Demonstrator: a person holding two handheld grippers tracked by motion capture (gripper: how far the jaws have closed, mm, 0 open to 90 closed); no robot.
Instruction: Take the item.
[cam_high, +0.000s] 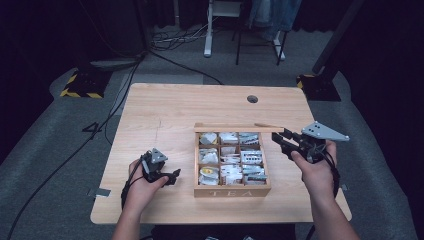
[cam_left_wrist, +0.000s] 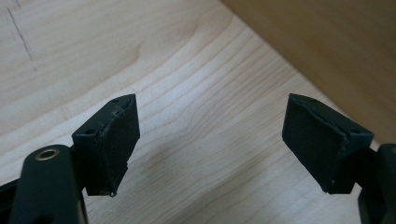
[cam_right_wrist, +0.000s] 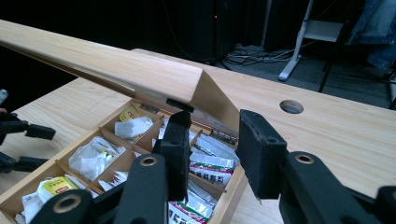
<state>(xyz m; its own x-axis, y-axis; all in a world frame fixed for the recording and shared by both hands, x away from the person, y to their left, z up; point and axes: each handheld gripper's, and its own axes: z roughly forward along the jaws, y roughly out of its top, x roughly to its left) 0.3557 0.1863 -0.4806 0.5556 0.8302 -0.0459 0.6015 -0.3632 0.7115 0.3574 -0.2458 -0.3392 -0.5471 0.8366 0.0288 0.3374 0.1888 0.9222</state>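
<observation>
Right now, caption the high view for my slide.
Right gripper at the open tea box's lid; left gripper beside it.

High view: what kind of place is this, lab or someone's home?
Probably a lab or recording studio, not a home: black curtains ring a lone wooden table, cables trail over grey carpet, and a hazard-striped stand base sits by the table.

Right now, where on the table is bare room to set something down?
The table is bare between its far edge and the tea box, also left of the box beyond the left gripper. Crowded: around the raised lid, where the right gripper sits.
</observation>
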